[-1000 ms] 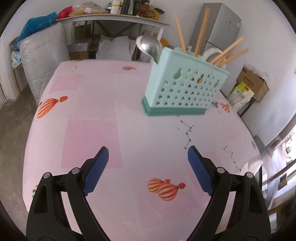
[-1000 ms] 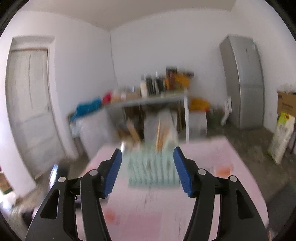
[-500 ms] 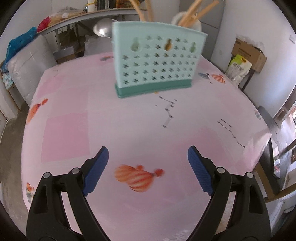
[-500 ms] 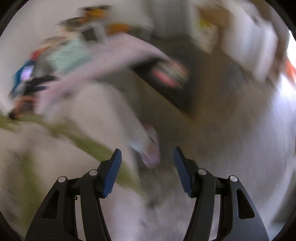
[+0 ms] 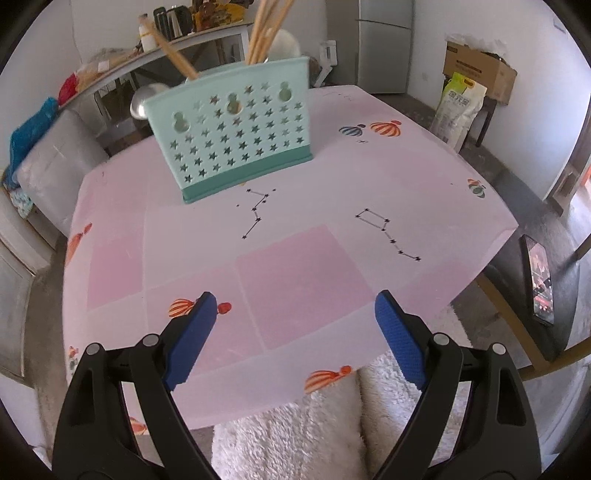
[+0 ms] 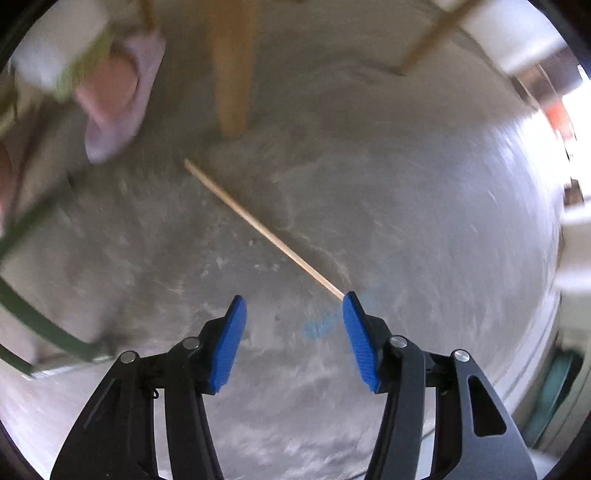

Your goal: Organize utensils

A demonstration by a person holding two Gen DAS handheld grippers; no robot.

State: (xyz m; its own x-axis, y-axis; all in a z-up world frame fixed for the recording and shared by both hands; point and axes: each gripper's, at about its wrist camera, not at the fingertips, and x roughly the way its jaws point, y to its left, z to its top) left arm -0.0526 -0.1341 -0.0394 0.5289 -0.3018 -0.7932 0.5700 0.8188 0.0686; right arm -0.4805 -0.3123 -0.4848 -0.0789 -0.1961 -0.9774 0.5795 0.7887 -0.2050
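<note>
The mint-green utensil basket (image 5: 236,136) stands upright at the far side of the desk (image 5: 295,258), star-shaped holes punched all over its front and a darker teal base. Wooden chopsticks (image 5: 264,31) poke out the top, leaning different ways, and a metal spoon (image 5: 142,101) peeks out behind its left edge. One stray chopstick (image 6: 264,230) lies flat on the grey concrete floor (diagonal, thin and pale).

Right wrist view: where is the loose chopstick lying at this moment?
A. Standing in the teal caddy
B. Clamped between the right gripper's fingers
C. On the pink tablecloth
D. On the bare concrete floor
D. The chopstick lies flat on the grey floor, running diagonally ahead of the open right gripper, which holds nothing; its near end sits by the tip of one finger.
</note>
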